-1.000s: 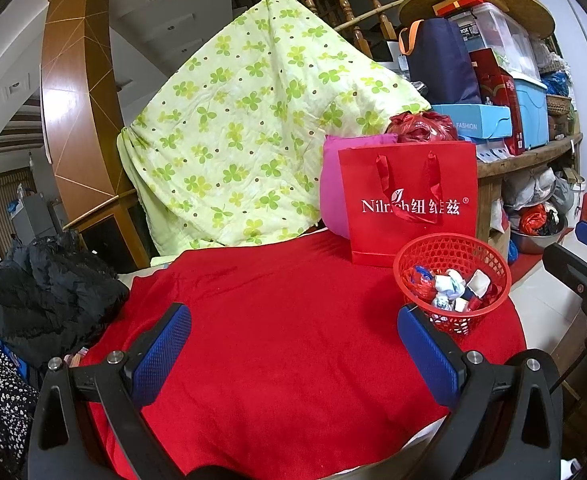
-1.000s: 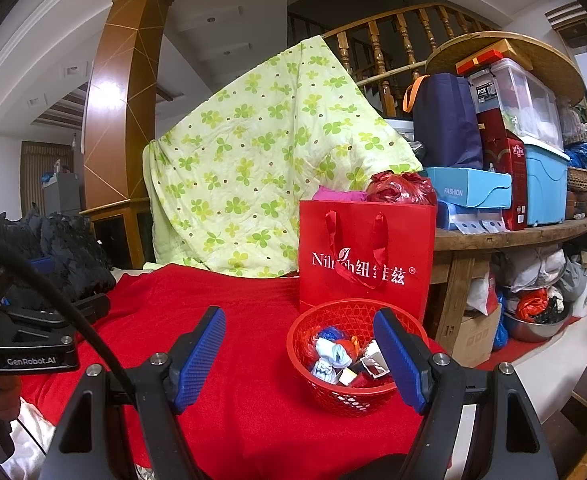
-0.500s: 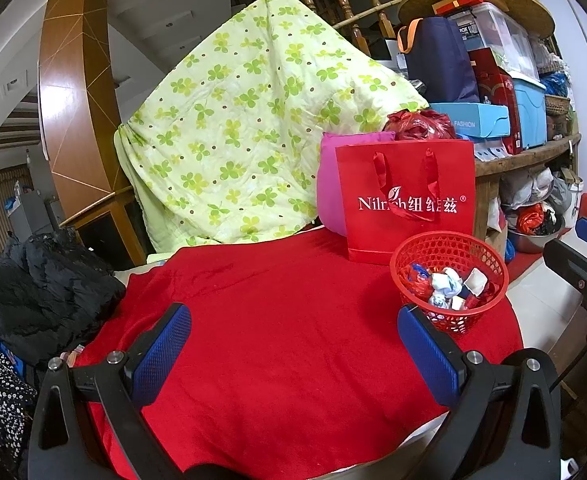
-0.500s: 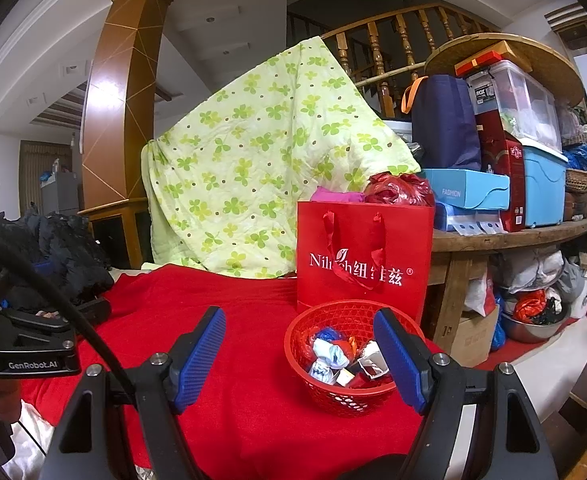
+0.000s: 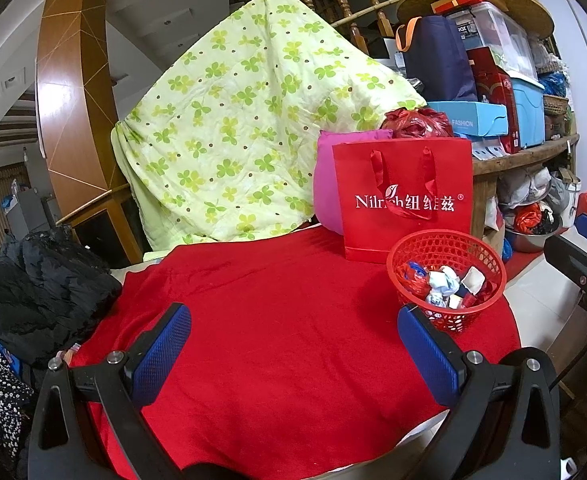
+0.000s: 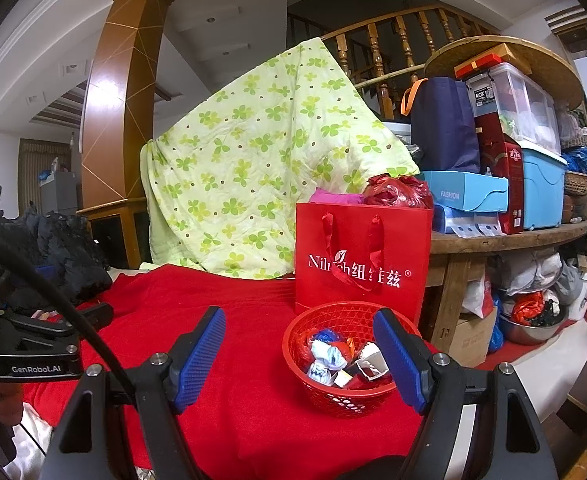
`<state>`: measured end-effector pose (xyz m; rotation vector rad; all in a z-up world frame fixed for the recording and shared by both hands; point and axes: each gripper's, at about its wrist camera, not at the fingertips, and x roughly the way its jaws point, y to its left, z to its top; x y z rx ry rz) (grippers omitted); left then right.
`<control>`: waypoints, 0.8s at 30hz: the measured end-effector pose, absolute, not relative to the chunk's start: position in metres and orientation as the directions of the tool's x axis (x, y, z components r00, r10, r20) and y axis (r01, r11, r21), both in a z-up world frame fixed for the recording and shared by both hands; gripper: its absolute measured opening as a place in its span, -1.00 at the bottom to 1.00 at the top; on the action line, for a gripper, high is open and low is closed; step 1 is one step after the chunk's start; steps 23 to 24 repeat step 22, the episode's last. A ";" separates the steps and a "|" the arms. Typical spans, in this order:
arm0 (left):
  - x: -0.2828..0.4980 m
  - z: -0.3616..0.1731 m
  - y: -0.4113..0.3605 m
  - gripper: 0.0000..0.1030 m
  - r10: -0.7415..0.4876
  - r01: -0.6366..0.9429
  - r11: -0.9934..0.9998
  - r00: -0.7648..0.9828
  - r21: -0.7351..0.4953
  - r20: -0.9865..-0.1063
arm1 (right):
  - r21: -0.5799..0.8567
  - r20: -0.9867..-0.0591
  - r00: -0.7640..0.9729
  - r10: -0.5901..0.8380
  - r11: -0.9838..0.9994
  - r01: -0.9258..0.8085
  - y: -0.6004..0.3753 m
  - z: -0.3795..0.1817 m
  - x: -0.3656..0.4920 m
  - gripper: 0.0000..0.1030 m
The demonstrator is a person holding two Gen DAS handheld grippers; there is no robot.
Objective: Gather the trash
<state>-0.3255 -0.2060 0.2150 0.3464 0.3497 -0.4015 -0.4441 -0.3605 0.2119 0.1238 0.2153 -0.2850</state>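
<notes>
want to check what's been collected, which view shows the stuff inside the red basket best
The right wrist view: the red basket sits close and near centre, so the crumpled wrappers inside are large and clear. The left wrist view shows the same basket farther off to the right, its contents smaller.

We note a red mesh basket (image 6: pixel 339 376) upright on the red cloth, just before the red bag, holding crumpled wrappers (image 6: pixel 335 356).
</notes>
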 end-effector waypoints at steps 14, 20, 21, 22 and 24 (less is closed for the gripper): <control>-0.314 0.208 -0.209 0.99 -0.334 0.452 0.861 0.848 0.232 -0.410 | 0.091 -0.232 0.936 -0.266 0.952 0.293 -0.364 0.210 -0.442 0.54; -0.283 0.200 -0.197 0.99 -0.330 0.436 0.881 0.844 0.183 -0.423 | 0.075 -0.252 0.935 -0.250 0.958 0.277 -0.367 0.208 -0.422 0.54; -0.275 0.197 -0.192 0.99 -0.327 0.431 0.886 0.841 0.168 -0.432 | 0.064 -0.259 0.936 -0.238 0.963 0.262 -0.364 0.207 -0.413 0.54; -0.263 0.193 -0.186 0.99 -0.324 0.426 0.892 0.834 0.149 -0.447 | 0.057 -0.265 0.937 -0.227 0.966 0.250 -0.361 0.207 -0.405 0.54; -0.263 0.193 -0.186 0.99 -0.324 0.426 0.892 0.834 0.149 -0.447 | 0.057 -0.265 0.937 -0.227 0.966 0.250 -0.361 0.207 -0.405 0.54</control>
